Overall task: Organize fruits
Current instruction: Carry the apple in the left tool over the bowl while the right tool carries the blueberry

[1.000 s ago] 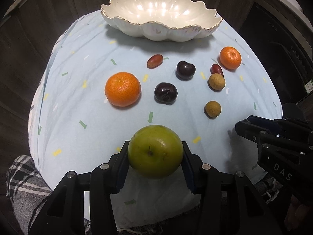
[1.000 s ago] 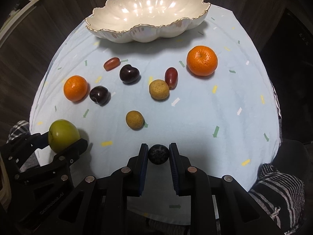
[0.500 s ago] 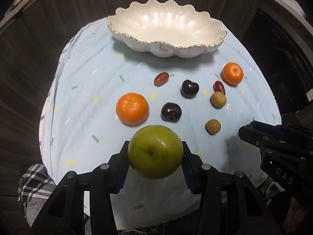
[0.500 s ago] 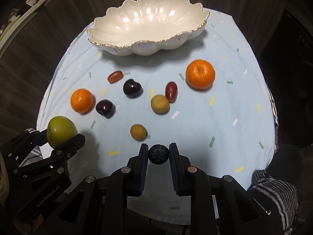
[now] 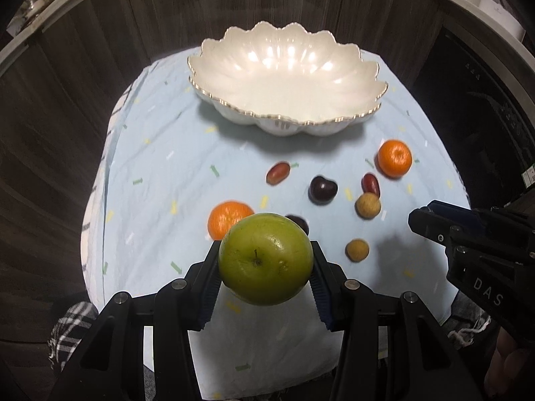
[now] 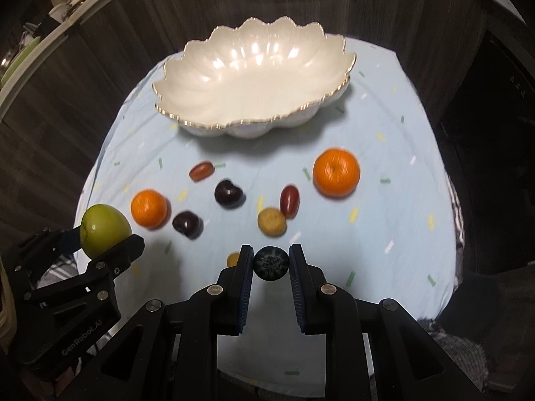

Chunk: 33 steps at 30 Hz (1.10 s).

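Left gripper (image 5: 265, 269) clamped on green apple (image 5: 265, 263), held above near part of tablecloth (image 5: 160, 167). Right gripper (image 6: 271, 264) jaws closed on small dark berry (image 6: 271, 263). Scalloped white bowl (image 5: 334, 120) was ahead of both, at far side of cloth, empty, long axis across view. Loose fruits lay between. Neither hand looked clearly nearer to bowl; both seemed to need forward carry over fruits.

The table is viewed steeply downward from both wrists at its near edge; the bowl (image 5: 287, 80) (image 6: 254, 83) and scattered fruit are shared.
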Tool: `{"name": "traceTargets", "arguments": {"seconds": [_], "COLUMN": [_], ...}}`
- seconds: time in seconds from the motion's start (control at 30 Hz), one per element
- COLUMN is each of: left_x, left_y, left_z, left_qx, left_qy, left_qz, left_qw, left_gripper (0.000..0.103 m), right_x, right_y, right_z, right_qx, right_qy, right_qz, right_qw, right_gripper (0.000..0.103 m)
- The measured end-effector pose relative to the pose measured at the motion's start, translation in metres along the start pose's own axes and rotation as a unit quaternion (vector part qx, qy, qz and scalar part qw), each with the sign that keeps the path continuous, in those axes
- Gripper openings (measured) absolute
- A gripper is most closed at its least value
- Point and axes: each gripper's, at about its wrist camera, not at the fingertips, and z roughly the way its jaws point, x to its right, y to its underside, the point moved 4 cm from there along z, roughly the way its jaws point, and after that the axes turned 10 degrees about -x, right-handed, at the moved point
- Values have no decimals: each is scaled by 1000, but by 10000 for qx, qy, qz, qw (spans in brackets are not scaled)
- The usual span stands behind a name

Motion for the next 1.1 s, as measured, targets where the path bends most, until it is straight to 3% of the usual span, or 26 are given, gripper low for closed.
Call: {"name": "traceTargets", "arguments": {"seconds": [1.1], "left_x": [-16], "left_y": [-100], "left_z": [-44], "left_qx": [821], "left_qy": [-199], "left_qz": [-51], "left_qw": [9964], "left_gripper": [48], "right_x": [6], "right_y": [-98], "right_z": [-53], "right_qx": [945], "right_qy": [-26], "right_qz": [-39], "right_qw": [9955], "right_gripper": [23]}}
